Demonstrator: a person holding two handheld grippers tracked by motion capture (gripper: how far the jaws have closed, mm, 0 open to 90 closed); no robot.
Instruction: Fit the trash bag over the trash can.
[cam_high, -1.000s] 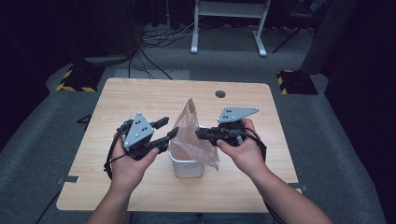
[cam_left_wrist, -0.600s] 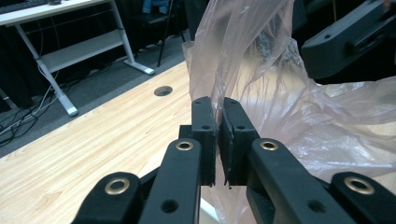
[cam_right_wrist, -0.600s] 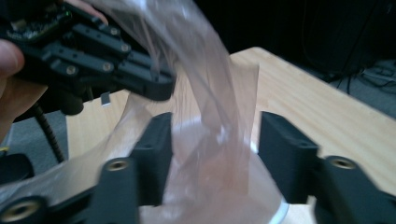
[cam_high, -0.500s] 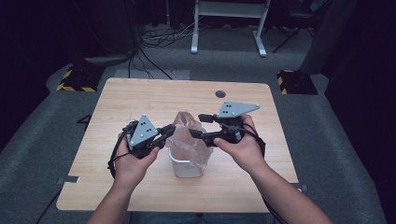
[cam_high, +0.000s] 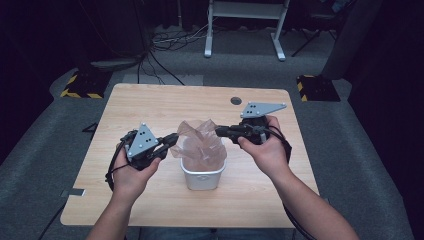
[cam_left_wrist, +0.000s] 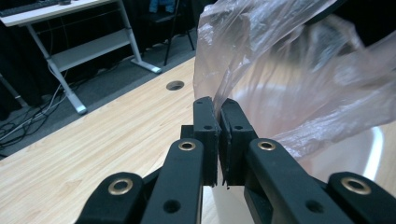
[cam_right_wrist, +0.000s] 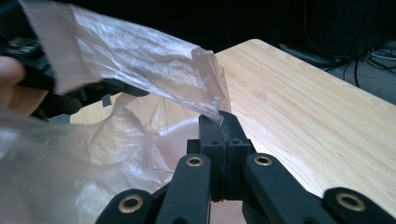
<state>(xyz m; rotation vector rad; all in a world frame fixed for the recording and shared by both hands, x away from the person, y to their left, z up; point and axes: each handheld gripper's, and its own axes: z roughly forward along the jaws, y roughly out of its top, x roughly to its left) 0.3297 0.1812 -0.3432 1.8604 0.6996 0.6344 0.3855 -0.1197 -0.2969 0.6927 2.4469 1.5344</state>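
A person is sitting at a light wooden table (cam_high: 150, 110) with a small round hole (cam_high: 236, 100) near its far edge, holding a black two-jaw gripper in each hand. A small white plastic bin (cam_high: 202, 175) is standing on the table between the hands, and a thin, crinkled, clear plastic bag (cam_high: 200, 142) is sitting in the bin's mouth and billowing up above its rim.

The left gripper (cam_high: 172, 140) is reaching in from the left side of the bin. In the left gripper view its jaws are standing pressed together, pinching an edge of the bag (cam_left_wrist: 299, 84) between the pads, with the film rising up and to the right of them. The white bin (cam_left_wrist: 373, 149) is showing through the film just beyond the jaws.

The right gripper (cam_high: 220, 131) is reaching in from the right, at the bag's upper right edge. Its jaws have just been closing, and in the right gripper view they are standing closed on a corner of the bag (cam_right_wrist: 140, 60), the film stretching up and away to the left from the pads.

The bag is hanging stretched between the two grippers, directly over the bin, with its lower part inside. Both hands are hovering just above the tabletop, close to either side of the bin.
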